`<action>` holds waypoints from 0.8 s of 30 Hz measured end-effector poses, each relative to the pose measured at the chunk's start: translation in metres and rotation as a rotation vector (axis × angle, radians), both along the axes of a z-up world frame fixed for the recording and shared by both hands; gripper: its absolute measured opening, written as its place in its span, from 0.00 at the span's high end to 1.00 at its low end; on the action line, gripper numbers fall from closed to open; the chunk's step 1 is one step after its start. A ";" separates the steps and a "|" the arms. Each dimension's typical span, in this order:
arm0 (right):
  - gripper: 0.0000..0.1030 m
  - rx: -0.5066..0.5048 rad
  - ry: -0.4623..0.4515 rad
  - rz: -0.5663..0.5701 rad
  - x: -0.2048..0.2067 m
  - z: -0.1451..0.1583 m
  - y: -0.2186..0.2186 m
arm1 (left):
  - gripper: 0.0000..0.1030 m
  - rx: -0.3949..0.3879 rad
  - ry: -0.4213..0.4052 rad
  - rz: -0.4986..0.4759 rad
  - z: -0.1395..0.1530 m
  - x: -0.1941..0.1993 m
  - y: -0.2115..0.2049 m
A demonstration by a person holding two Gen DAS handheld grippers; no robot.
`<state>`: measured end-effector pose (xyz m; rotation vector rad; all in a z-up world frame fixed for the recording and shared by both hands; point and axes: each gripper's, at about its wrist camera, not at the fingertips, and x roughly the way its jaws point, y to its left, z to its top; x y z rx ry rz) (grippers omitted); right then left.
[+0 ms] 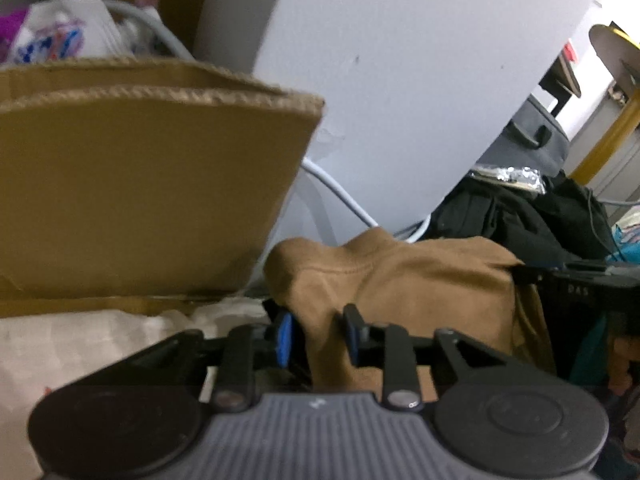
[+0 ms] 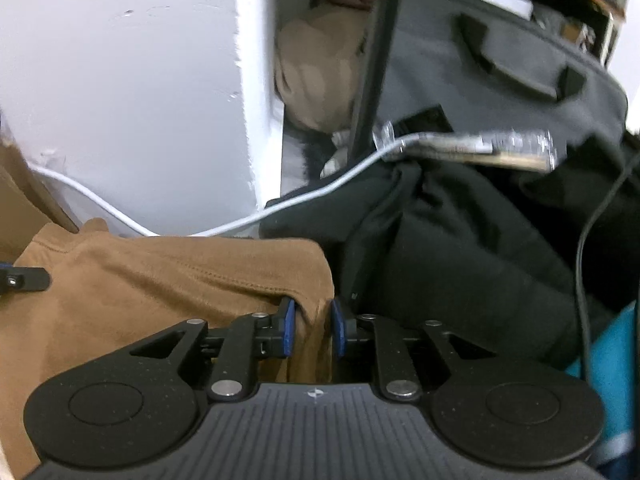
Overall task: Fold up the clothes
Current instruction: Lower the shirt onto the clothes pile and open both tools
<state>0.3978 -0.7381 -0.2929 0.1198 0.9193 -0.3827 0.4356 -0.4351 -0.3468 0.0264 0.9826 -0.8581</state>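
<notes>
A tan-brown garment (image 1: 420,280) lies bunched between my two grippers, with a stitched hem across its top. In the left wrist view my left gripper (image 1: 318,334) stands open around a fold of it; the left blue pad (image 1: 285,336) sits clear of the cloth. My right gripper (image 2: 313,328) is shut on the garment's (image 2: 160,280) right corner, which hangs between the blue pads. The right gripper's finger (image 1: 560,280) shows at the garment's right edge in the left wrist view. The left gripper's finger (image 2: 24,278) pokes in at the left of the right wrist view.
A cardboard box (image 1: 140,192) stands close on the left, on a cream cloth (image 1: 80,344). A white wall (image 1: 400,80) rises behind. A white cable (image 2: 280,208) runs over a black garment (image 2: 460,248), below a grey bag (image 2: 500,60). Something teal (image 2: 612,352) lies at the right.
</notes>
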 end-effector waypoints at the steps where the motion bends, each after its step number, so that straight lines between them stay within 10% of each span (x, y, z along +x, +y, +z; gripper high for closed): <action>1: 0.81 -0.009 0.001 0.008 0.001 0.002 0.000 | 0.73 -0.010 -0.016 -0.001 0.005 -0.003 0.004; 12: 0.75 -0.031 -0.099 0.013 -0.022 0.032 0.011 | 0.77 -0.077 -0.088 -0.115 0.026 -0.041 -0.004; 24: 0.84 0.032 -0.043 0.018 -0.010 -0.021 0.013 | 0.75 -0.028 -0.067 -0.105 -0.008 -0.044 -0.016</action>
